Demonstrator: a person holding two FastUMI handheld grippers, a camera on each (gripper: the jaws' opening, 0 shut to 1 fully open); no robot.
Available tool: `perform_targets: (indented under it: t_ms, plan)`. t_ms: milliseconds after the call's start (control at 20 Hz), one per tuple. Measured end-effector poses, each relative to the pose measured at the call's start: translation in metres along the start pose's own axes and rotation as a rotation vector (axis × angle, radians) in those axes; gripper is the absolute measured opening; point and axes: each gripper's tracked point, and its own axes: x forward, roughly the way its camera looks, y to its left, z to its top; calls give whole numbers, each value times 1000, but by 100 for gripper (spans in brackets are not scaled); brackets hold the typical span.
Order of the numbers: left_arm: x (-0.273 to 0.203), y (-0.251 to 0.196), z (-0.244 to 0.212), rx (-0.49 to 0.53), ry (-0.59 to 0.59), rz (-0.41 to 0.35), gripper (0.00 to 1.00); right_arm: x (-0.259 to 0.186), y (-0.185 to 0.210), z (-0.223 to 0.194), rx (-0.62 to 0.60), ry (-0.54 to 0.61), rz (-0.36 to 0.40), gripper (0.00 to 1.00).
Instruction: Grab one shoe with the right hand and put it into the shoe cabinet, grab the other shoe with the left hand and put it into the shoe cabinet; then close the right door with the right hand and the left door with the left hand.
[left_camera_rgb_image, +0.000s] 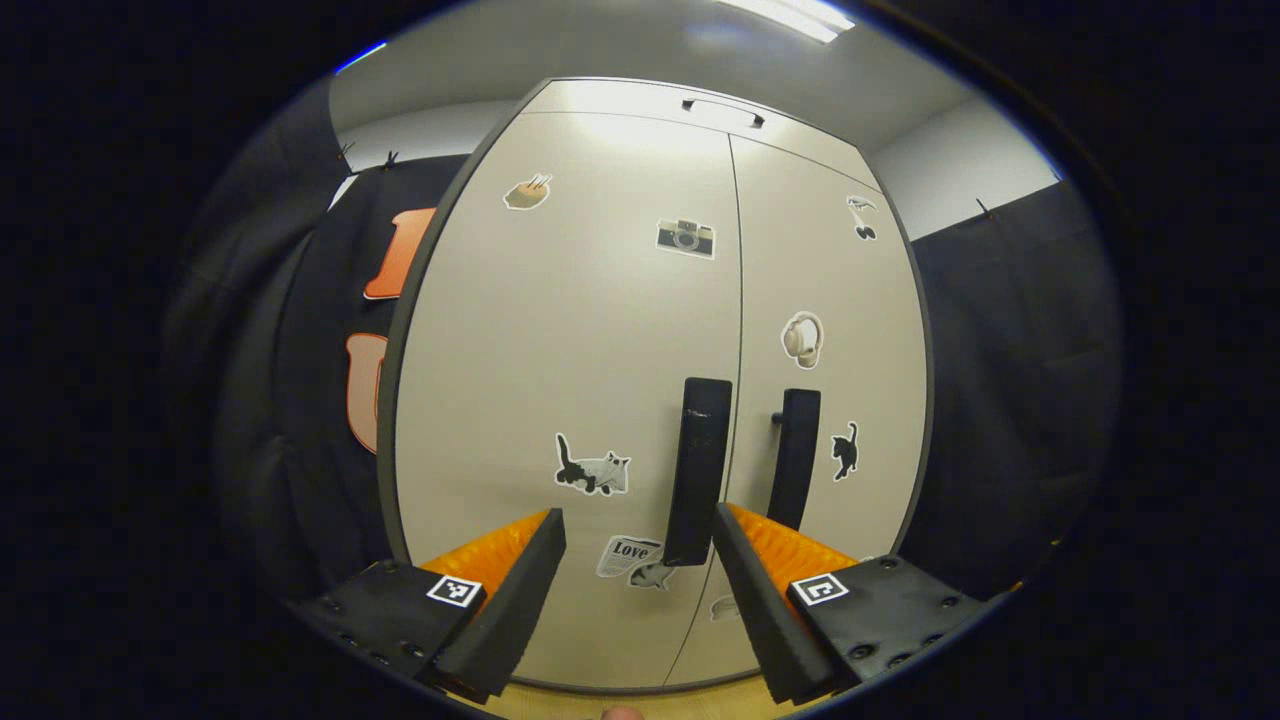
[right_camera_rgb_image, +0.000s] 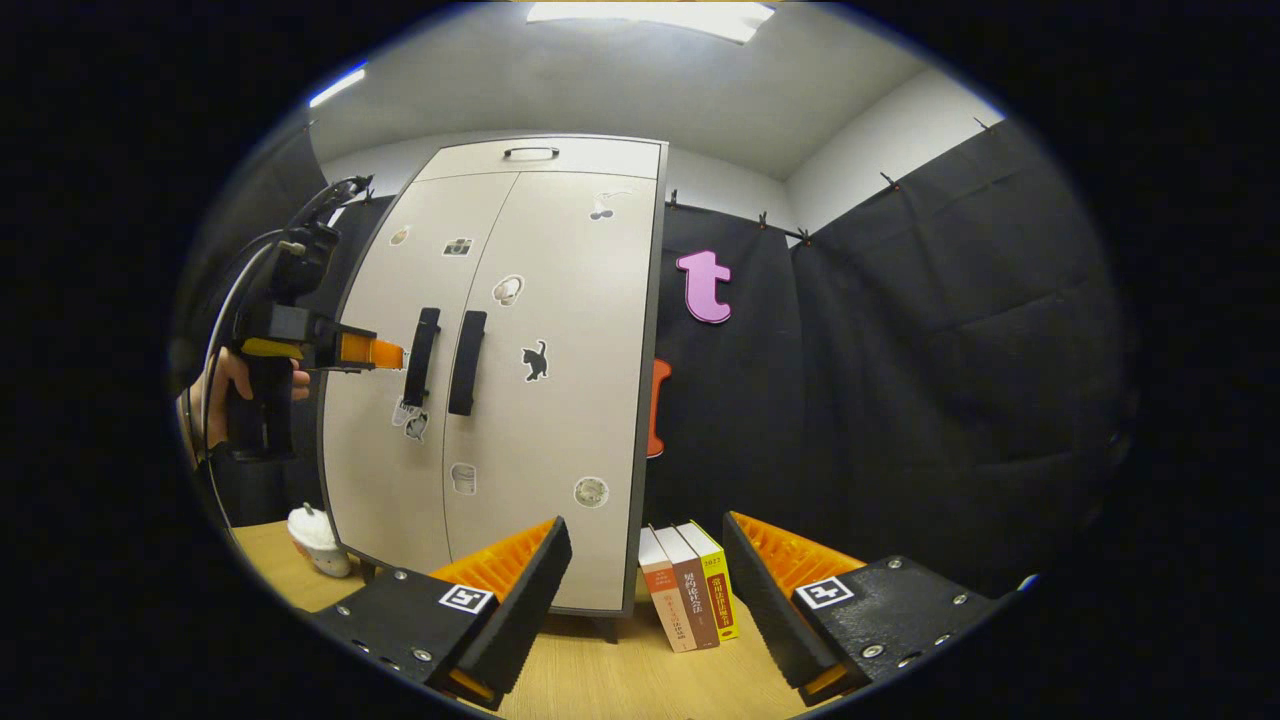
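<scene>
Left gripper (left_camera_rgb_image: 638, 560): jaws wide, empty, low centre of the left gripper view, facing the left door handle (left_camera_rgb_image: 697, 470).
Handle axis: upright, between the fingers' line, just ahead.
Shoe cabinet (right_camera_rgb_image: 560, 400): both doors look closed; shoes presumably inside.
Right gripper (right_camera_rgb_image: 645, 570): wide, empty, well back from the cabinet.
Nearby: books (right_camera_rgb_image: 690, 600) lower centre; white cup (right_camera_rgb_image: 318, 540) lower left; nothing blocks.

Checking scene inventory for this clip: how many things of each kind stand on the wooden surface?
Shoe cabinet: 1
Books: 3
White object beside the cabinet: 1
Total: 5
</scene>
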Motion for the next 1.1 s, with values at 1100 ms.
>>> perform_targets:
  t_ms: [1100]
  plan:
    - [-119,25,-41,39,5,151,96,-31,89,-2,64,25,226,94]
